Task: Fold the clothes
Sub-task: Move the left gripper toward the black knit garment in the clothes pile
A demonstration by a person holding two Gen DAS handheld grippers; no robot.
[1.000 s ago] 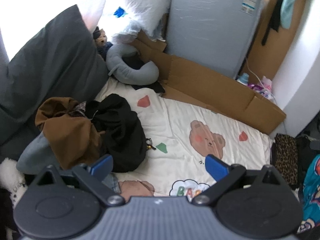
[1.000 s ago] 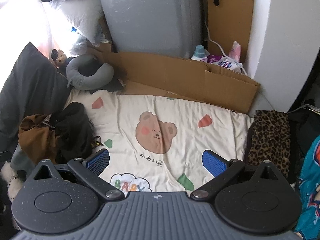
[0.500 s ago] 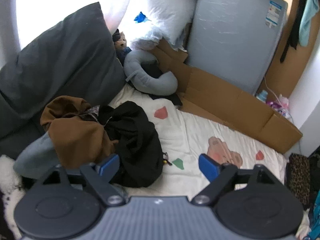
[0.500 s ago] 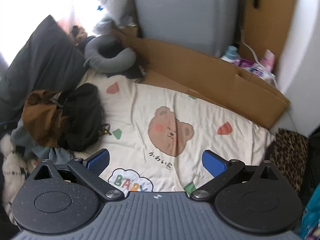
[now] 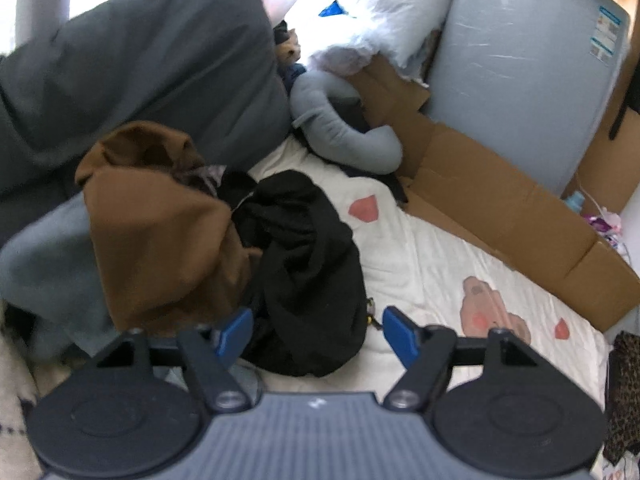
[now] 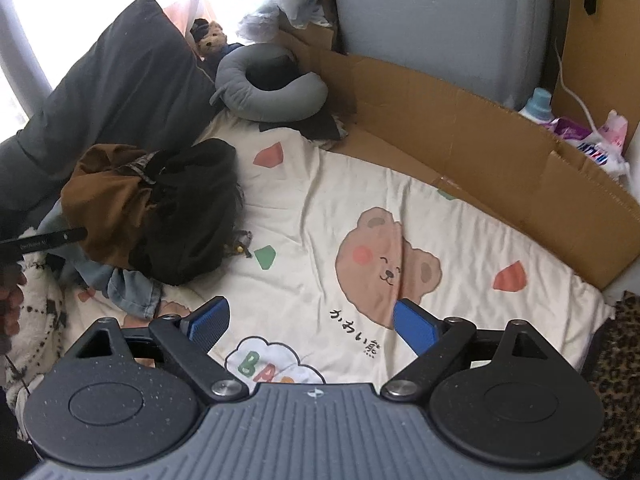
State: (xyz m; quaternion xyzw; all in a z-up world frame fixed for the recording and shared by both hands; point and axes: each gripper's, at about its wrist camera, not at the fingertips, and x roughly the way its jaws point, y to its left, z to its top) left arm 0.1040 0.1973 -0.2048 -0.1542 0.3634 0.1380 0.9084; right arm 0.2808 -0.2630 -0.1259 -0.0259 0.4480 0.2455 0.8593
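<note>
i've got the left tongs (image 5: pixel 316 330) pitched down over the clothes pile, jaws apart but closing, blue pads either side of the black garment (image 5: pixel 308 264); from the left wrist view the pads don't look to be pressing cloth, and i can't tell if they touch it. right tongs (image 6: pixel 312 320) jaws wide and also closing, nothing between them, only the cream bear-print blanket (image 6: pixel 360 184) below. pile sits at the left edge of the bed: brown garment (image 5: pixel 160 232) heaped against the black one, touching, with a grey piece (image 5: pixel 44 256) under the brown and a bit of denim (image 6: pixel 132 284) poking out at the near side in the right wrist view. dark grey pillow (image 5: pixel 140 64) leans behind the pile, grey neck pillow (image 5: pixel 340 132) just past it, a small plush toy (image 6: pixel 210 38) tucked at the pillow's corner. flattened cardboard (image 6: pixel 460 140) runs along the far edge of the blanket, grey mattress (image 5: pixel 520 60) standing upright behind it. leopard-print fabric (image 6: pixel 616 360) at the right edge.
</note>
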